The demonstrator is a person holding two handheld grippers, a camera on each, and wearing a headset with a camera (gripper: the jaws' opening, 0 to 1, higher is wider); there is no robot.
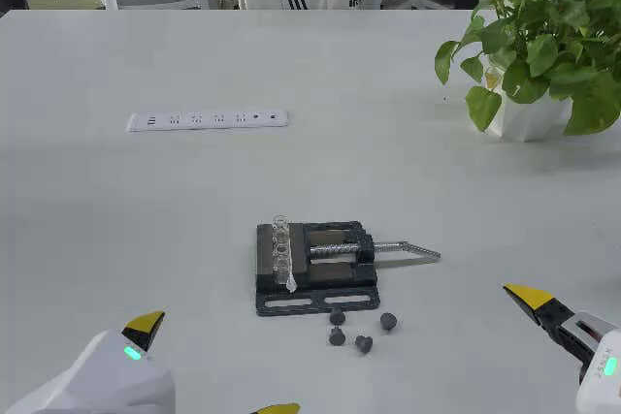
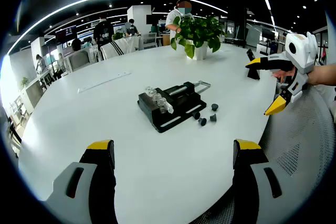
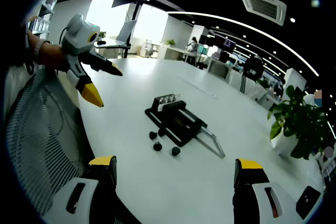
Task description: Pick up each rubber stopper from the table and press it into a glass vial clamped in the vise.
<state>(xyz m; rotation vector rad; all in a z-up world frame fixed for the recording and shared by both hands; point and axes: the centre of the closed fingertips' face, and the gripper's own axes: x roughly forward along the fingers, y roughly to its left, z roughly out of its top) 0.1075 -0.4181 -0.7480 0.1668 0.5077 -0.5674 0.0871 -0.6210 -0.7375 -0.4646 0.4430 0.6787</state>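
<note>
A wide white table (image 1: pixel 116 220) in an open office is carrying everything. The left gripper (image 2: pixel 173 148) is hovering above it with its 2 yellow-tipped fingers (image 2: pixel 100 149) standing wide apart and gripping nothing. The right gripper (image 3: pixel 175 162) is likewise hanging fully spread, its fingers (image 3: pixel 247 165) holding nothing. A black vise (image 1: pixel 315 267) is sitting ahead of both pairs of fingers, well apart from them, and is clamping a row of clear glass vials (image 1: pixel 282 247) at the end nearer the left fingers. 4 dark rubber stoppers (image 1: pixel 363 343) are lying loose on the table just beside the vise, on the side facing the fingertips, touching neither gripper. Far beyond the left fingers a white power strip (image 1: pixel 208 119) is lying flat. Far beyond the right fingers a potted plant (image 1: pixel 539 46) is standing.
</note>
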